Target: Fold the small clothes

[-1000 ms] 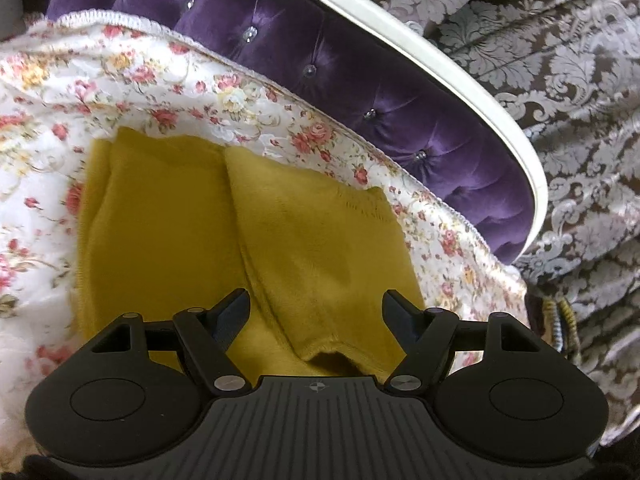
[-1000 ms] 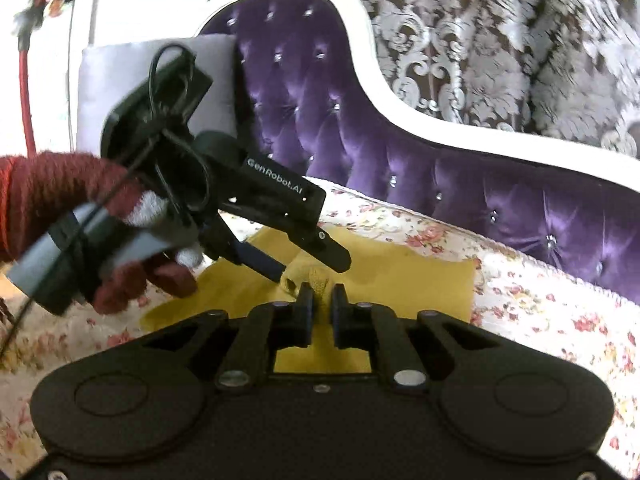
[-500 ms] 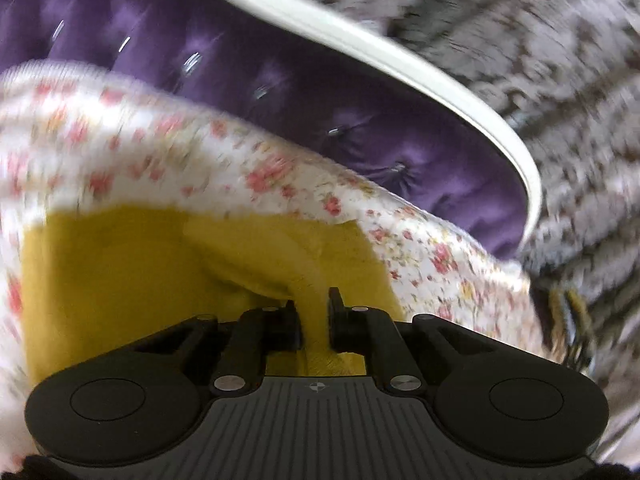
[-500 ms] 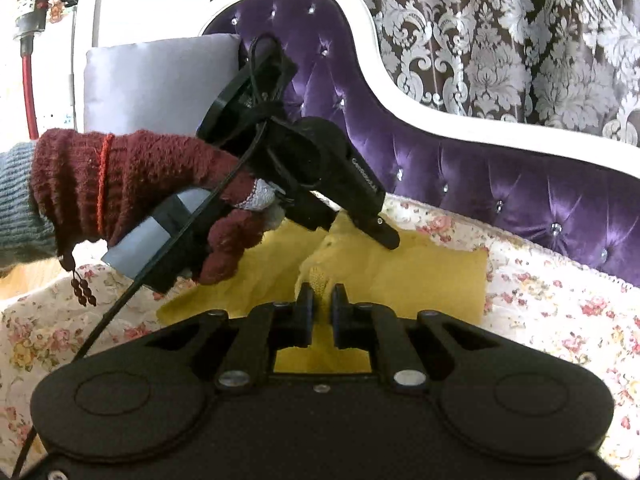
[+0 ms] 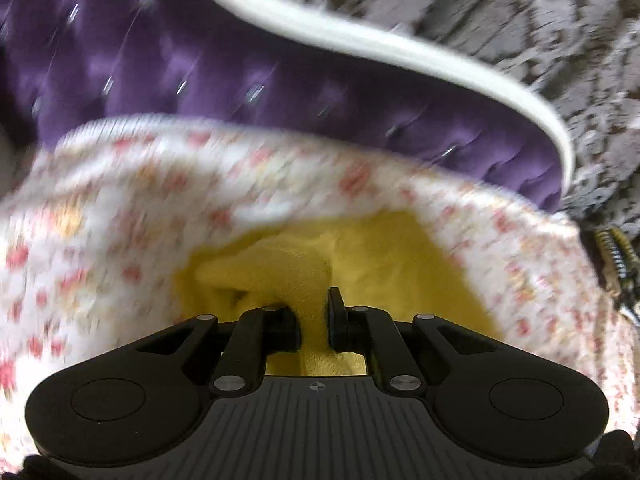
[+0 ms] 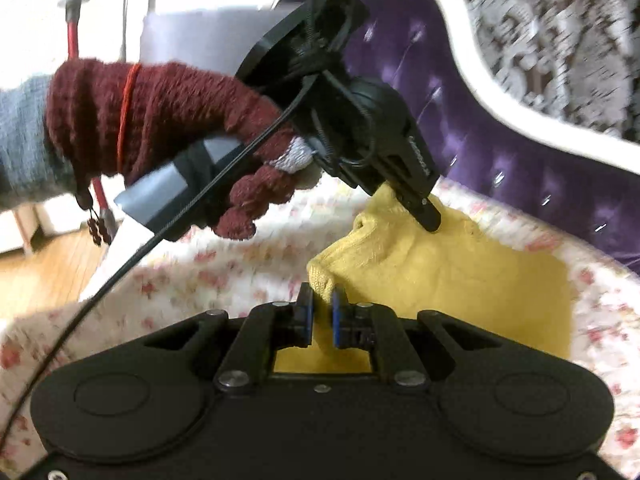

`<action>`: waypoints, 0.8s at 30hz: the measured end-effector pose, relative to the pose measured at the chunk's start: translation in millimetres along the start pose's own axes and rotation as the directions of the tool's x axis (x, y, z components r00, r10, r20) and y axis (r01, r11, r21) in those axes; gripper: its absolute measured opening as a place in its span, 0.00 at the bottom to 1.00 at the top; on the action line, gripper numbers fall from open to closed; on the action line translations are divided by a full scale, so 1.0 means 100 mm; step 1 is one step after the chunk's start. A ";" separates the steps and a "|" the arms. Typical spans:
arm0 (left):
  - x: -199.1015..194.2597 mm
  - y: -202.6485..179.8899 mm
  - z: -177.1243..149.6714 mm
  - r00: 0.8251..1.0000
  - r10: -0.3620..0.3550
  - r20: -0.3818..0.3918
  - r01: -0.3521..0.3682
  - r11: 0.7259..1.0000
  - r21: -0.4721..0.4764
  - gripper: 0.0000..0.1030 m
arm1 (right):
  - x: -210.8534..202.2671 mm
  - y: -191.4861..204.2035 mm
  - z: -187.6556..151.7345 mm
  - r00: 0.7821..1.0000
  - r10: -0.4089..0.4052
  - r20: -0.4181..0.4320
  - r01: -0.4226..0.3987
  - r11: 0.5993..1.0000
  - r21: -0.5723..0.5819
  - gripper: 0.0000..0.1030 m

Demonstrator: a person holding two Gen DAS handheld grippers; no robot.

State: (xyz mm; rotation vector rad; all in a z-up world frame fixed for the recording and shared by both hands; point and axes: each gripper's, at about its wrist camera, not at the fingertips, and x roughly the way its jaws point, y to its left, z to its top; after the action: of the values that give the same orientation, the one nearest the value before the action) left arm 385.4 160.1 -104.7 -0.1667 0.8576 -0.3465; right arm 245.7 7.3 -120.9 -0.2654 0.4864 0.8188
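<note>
A mustard-yellow knitted garment (image 6: 460, 276) lies on the floral cover (image 6: 200, 276) of a sofa seat. My right gripper (image 6: 322, 308) is shut on its near corner, the knit bunched between the blue pads. In the right wrist view my left gripper (image 6: 428, 216), held by a hand in a dark red glove (image 6: 160, 120), pinches the far edge of the same garment and lifts it. The left wrist view is blurred; there my left gripper (image 5: 314, 320) is shut on a raised fold of the yellow garment (image 5: 384, 256).
The purple tufted sofa back (image 5: 200, 72) with its white frame (image 5: 400, 52) rises behind the seat, a patterned curtain (image 5: 540, 20) beyond it. A grey cushion (image 6: 192, 40) leans at the sofa's left end. Wooden floor (image 6: 44, 272) shows left of the seat.
My left gripper went from open over the flat garment to shut on a fold of it, then lifted it. Both grippers have carried their held edges across the seat; the right stayed shut.
</note>
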 end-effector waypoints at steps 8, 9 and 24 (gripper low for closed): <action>0.13 0.30 -0.10 0.999 -0.032 0.041 0.037 0.991 -0.128 0.24 | 0.16 0.06 -0.14 0.997 0.016 -0.073 -0.018 0.999 -0.031 0.17; 0.12 0.30 -0.09 0.998 -0.025 0.052 0.031 0.992 -0.125 0.26 | 0.17 0.05 -0.13 0.997 0.018 -0.074 -0.020 0.999 -0.031 0.17; 0.11 0.32 0.20 0.938 0.309 0.156 -0.303 0.951 -0.061 0.26 | 0.09 0.08 -0.19 0.997 0.046 -0.058 -0.047 0.999 -0.005 0.31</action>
State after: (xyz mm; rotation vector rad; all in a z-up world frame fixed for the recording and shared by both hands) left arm 414.6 186.1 -109.2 -0.0907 0.7131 -0.0240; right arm 238.9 11.0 -142.3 -0.2853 0.5463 0.8599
